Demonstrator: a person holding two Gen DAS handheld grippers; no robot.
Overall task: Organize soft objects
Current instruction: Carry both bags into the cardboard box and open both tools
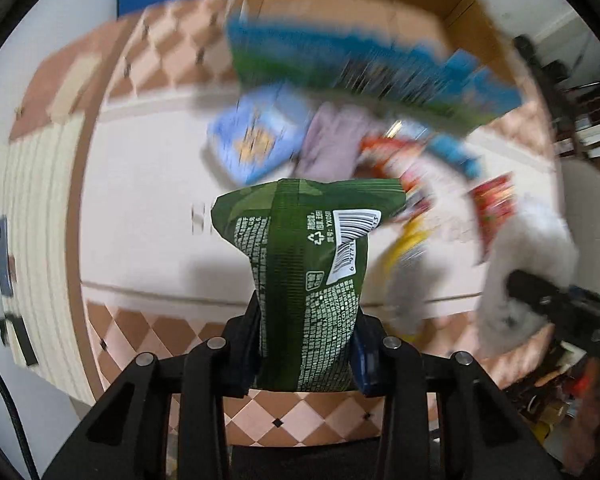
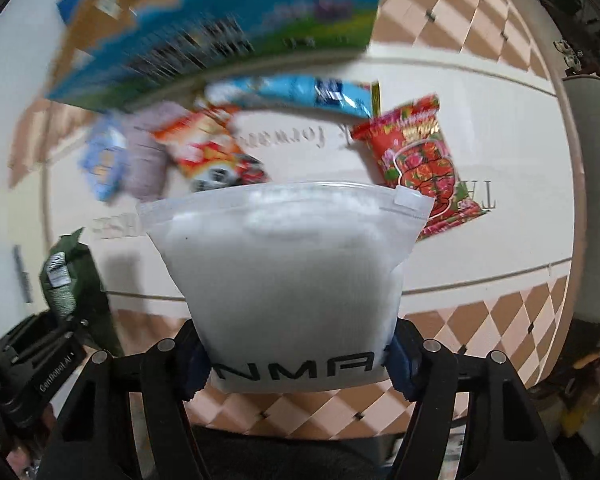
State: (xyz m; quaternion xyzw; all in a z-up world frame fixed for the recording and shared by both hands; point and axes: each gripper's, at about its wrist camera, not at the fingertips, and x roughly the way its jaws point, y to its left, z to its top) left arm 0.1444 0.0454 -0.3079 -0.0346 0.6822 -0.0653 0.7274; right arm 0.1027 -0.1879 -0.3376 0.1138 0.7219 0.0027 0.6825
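Two soft packs are held: left gripper [image 1: 306,356] clenches the green pouch [image 1: 312,264], right gripper [image 2: 296,360] the squashy, light white zip bag [image 2: 288,272], both pinched at the base.

Right gripper [image 2: 296,364] clamps white zip pouch [image 2: 288,280]

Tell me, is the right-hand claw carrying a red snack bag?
No, the right gripper is shut on a white zip pouch; the red snack packet lies on the mat beyond it.

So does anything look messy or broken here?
Nothing looks broken or spilled. The left claw squeezes a green packet at its middle, so it looks pinched. The right claw holds a white zip bag. Other snack packets lie jumbled on the mat.
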